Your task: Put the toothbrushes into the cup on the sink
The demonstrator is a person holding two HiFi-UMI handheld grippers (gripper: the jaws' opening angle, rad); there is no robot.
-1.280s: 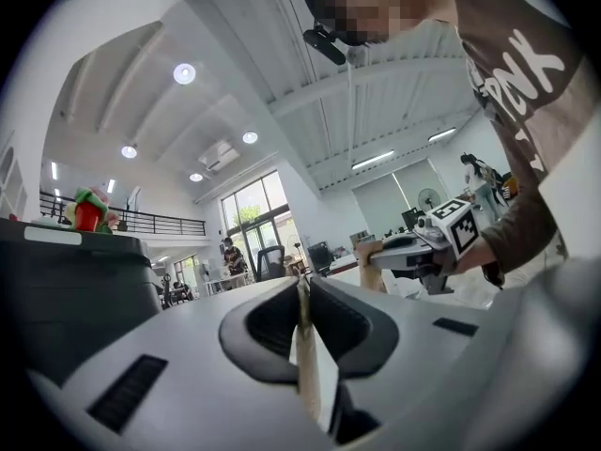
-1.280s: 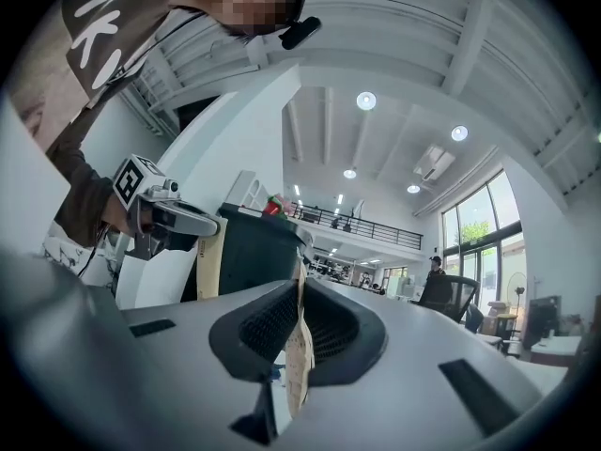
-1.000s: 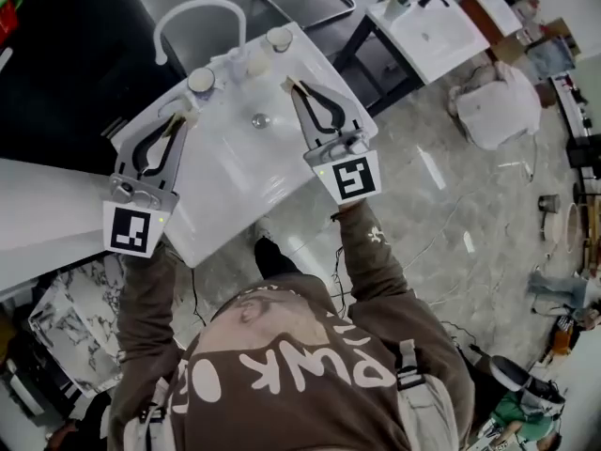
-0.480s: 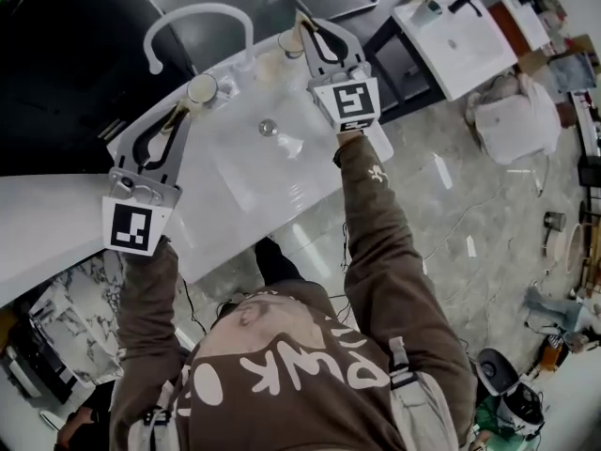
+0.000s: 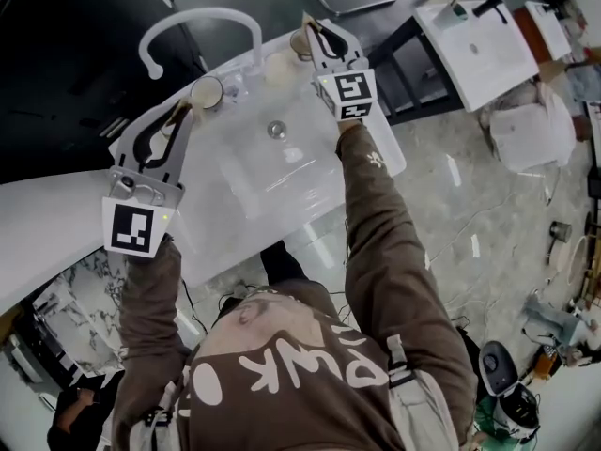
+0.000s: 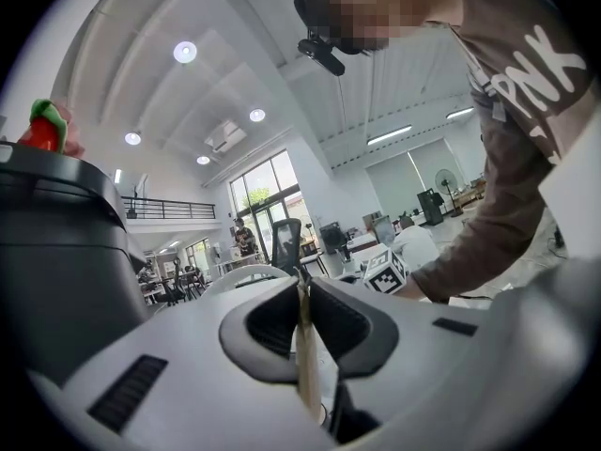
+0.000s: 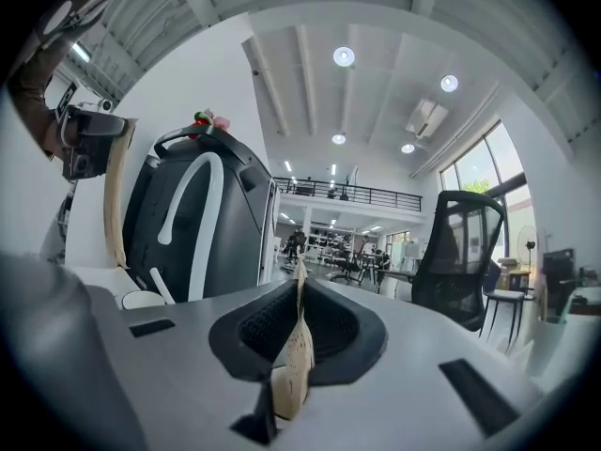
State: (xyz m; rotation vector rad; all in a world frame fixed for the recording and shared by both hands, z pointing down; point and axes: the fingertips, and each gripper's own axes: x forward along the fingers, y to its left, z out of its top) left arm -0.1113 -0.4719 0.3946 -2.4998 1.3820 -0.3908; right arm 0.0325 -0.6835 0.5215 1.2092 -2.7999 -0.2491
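Sink (image 5: 246, 188): white, with a curved tap (image 5: 197, 12) at the back.
Left gripper (image 5: 185, 109): jaws clamped on a tan toothbrush (image 6: 305, 365) — tips just beside the left cup (image 5: 207, 92) on the sink's back edge.
Right gripper (image 5: 307, 23): jaws pinching a second toothbrush (image 7: 293, 350) — beside the right cup (image 5: 299, 43).

free: sink basin (image 5: 254, 172) centre | obstacle: faucet (image 5: 148, 59) arching behind cup (image 5: 207, 92)

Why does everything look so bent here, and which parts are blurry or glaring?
Head view: a very wide lens bends the room around the sink, whose glossy white shows pale sheen. Left gripper view: black rounded corners, ceiling lamps burnt out white, left toothbrush soft near the lens. Right gripper view: same curved ceiling, right toothbrush blurred up close.
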